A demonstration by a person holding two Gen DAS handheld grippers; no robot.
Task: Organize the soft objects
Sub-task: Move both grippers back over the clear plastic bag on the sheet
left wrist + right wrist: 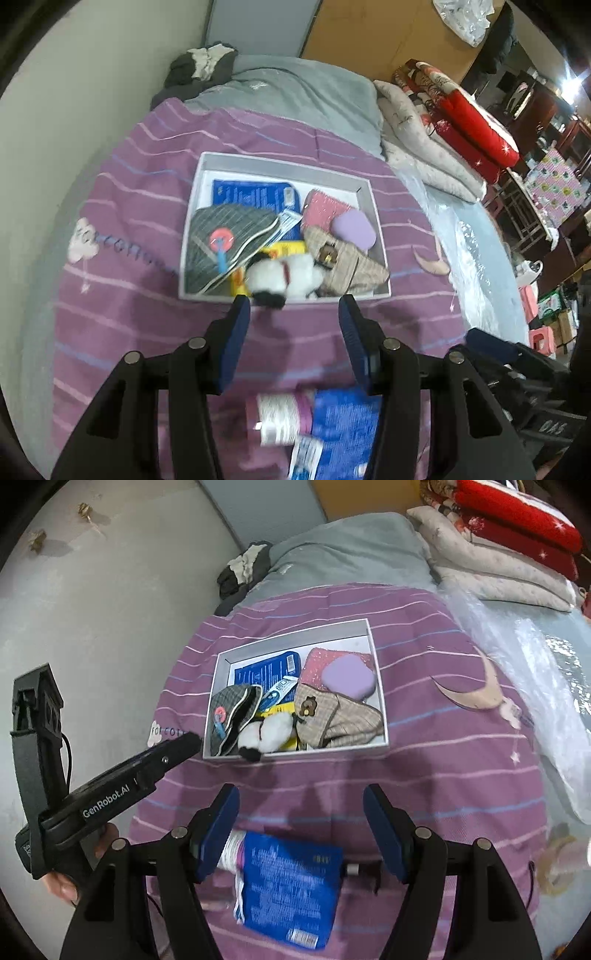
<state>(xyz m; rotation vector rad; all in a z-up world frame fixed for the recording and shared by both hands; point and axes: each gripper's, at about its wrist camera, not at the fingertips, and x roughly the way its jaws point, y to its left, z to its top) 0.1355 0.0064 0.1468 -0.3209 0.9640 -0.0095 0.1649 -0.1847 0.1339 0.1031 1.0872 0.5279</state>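
Blue packet (288, 882) lies on the bed, just below the right gripper (301, 830), long side pointing away. Both the right and left gripper (293, 339) fingers are wide open, holding nothing.

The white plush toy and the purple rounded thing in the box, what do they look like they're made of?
The white plush toy looks like fluffy synthetic fur, matte, with fuzzy edges and a black tip. The purple rounded case looks smooth and matte, probably silicone or soft plastic, since it has even color, rounded corners and no weave. The white box looks like stiff cardboard.
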